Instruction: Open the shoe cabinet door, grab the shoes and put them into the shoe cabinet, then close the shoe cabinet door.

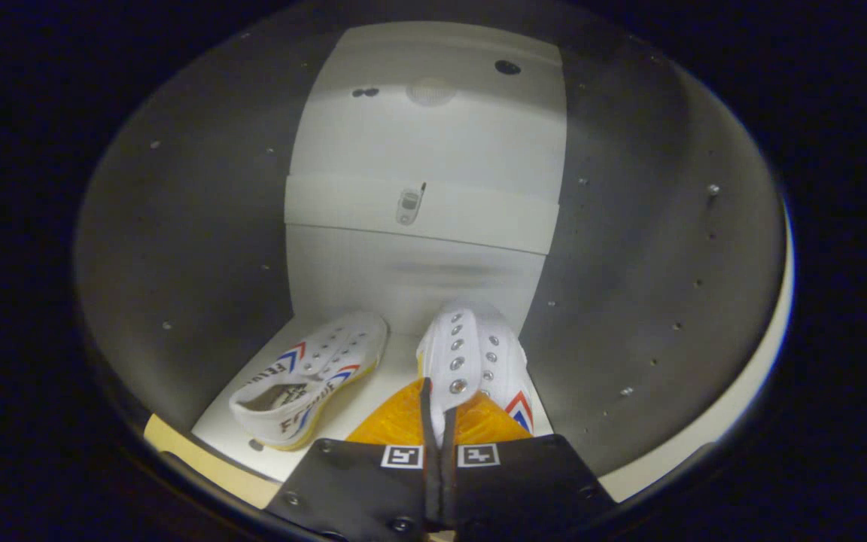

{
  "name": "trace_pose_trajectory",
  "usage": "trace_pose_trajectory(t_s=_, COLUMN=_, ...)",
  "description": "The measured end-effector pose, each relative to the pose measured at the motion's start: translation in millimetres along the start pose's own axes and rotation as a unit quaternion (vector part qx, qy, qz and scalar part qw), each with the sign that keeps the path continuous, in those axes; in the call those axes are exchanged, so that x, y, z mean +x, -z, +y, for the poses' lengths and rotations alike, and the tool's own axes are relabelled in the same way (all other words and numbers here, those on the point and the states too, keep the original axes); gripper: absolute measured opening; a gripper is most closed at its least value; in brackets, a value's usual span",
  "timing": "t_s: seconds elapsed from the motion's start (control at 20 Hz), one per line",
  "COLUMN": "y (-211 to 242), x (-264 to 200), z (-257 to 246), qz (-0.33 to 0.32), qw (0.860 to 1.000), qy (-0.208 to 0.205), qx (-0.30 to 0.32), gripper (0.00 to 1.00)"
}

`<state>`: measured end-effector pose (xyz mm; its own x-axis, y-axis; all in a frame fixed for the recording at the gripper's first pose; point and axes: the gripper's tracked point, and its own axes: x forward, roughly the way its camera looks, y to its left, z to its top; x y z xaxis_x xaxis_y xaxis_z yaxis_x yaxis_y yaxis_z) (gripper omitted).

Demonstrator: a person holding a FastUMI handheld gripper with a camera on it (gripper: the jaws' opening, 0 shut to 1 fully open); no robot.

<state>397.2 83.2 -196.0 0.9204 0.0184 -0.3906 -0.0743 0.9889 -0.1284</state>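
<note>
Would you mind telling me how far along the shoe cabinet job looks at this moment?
The cabinet is open, and one shoe already lies on its floor. The gripper has its fingers pinched on the edge of the second shoe, holding it inside the cabinet beside the first. Whether it rests on the floor yet, I cannot tell. Left: let go, pull back and close the door.

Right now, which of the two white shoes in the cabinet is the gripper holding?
The right-hand shoe: the gripper has its orange fingers closed on that shoe's near edge. The other shoe lies free on the shelf, to its left.
</note>
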Motion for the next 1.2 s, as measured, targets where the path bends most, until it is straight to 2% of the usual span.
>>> trace_pose_trajectory(t_s=0.25, y=28.4, x=45.3, z=7.4, qz=0.054, qw=0.998, qy=-0.010, qx=-0.011, gripper=0.02)
trace_pose_trajectory(t_s=0.65, y=31.8, x=47.7, z=11.6, qz=0.061, qw=0.998, qy=-0.019, qx=-0.011, gripper=0.03)
trace_pose_trajectory(t_s=0.75, y=35.7, x=48.9, z=7.7, qz=0.066, qw=0.998, qy=-0.008, qx=-0.011, gripper=0.04)
trace_pose_trajectory(t_s=1.0, y=37.2, x=47.4, z=15.6, qz=0.068, qw=0.997, qy=-0.025, qx=0.003, gripper=0.34)
trace_pose_trajectory(t_s=1.2, y=33.8, x=44.2, z=21.2, qz=0.062, qw=0.998, qy=-0.025, qx=0.004, gripper=0.71)
